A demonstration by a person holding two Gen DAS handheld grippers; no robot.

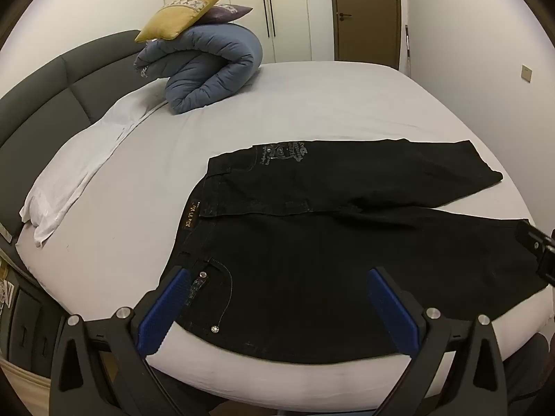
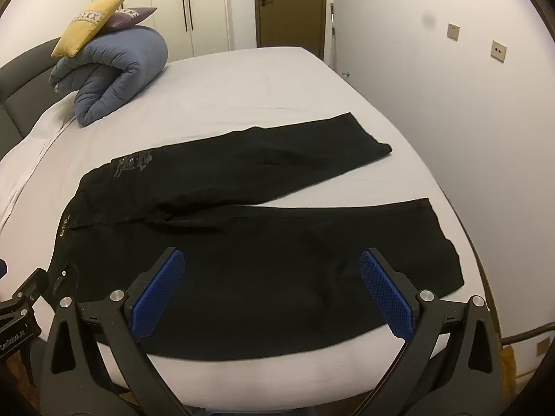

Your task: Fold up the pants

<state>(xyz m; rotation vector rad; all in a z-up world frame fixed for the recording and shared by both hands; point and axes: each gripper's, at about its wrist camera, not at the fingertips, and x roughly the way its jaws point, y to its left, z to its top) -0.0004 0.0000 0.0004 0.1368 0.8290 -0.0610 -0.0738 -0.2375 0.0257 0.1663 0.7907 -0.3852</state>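
Observation:
Black pants (image 1: 329, 242) (image 2: 260, 235) lie flat on the bed, waistband to the left, both legs spread out to the right. The far leg carries a grey print near the hip. My left gripper (image 1: 279, 274) hovers open above the near waist pocket and upper leg, nothing between its blue pads. My right gripper (image 2: 272, 254) hovers open above the near leg, also holding nothing. The right gripper's edge shows at the left wrist view's right border, and the left gripper's edge at the right wrist view's left border.
The pants rest on a bed with a grey sheet (image 1: 329, 104) (image 2: 242, 83). A rolled blue duvet (image 1: 208, 66) (image 2: 114, 69) with a yellow cushion (image 1: 180, 12) on top sits by the dark headboard. A white pillow (image 1: 79, 166) lies on the left. Wall (image 2: 451, 104) is close on the right.

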